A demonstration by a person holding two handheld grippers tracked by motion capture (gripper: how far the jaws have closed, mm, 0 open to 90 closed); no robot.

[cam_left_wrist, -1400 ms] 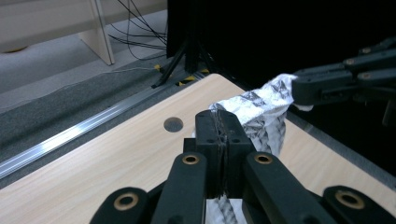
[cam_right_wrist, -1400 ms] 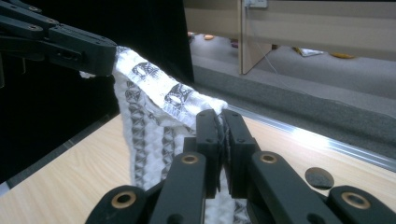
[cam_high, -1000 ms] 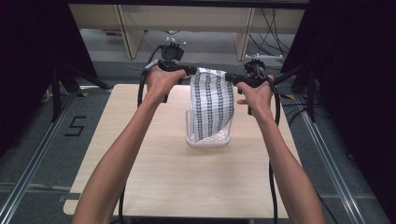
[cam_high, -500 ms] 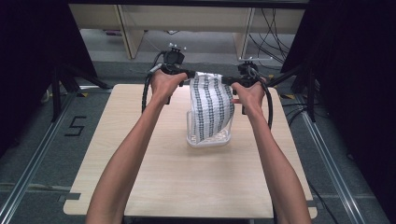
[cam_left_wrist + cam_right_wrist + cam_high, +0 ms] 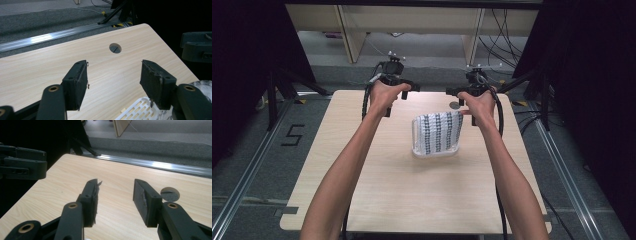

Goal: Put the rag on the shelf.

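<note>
A white cloth with dark stripes (image 5: 437,132) stands bunched in a small white basket (image 5: 434,152) at the middle of the wooden table (image 5: 362,165). My left gripper (image 5: 404,91) hovers above the table behind and left of the basket, open, with nothing between its jaws. My right gripper (image 5: 457,93) hovers behind and right of it, also open and empty. In the left gripper view the gripper (image 5: 113,85) frames bare table, with the basket's corner (image 5: 136,111) below. In the right gripper view the gripper (image 5: 116,200) is over bare wood too.
A round cable hole (image 5: 454,105) lies in the table near the far right, between the grippers. Metal floor rails (image 5: 242,175) run along both sides. Dark stands and curtains flank the table; wooden furniture legs (image 5: 347,35) stand beyond it.
The cloth was stretched up between both shut grippers. Both have opened and moved apart, and the cloth has dropped down into the basket.
</note>
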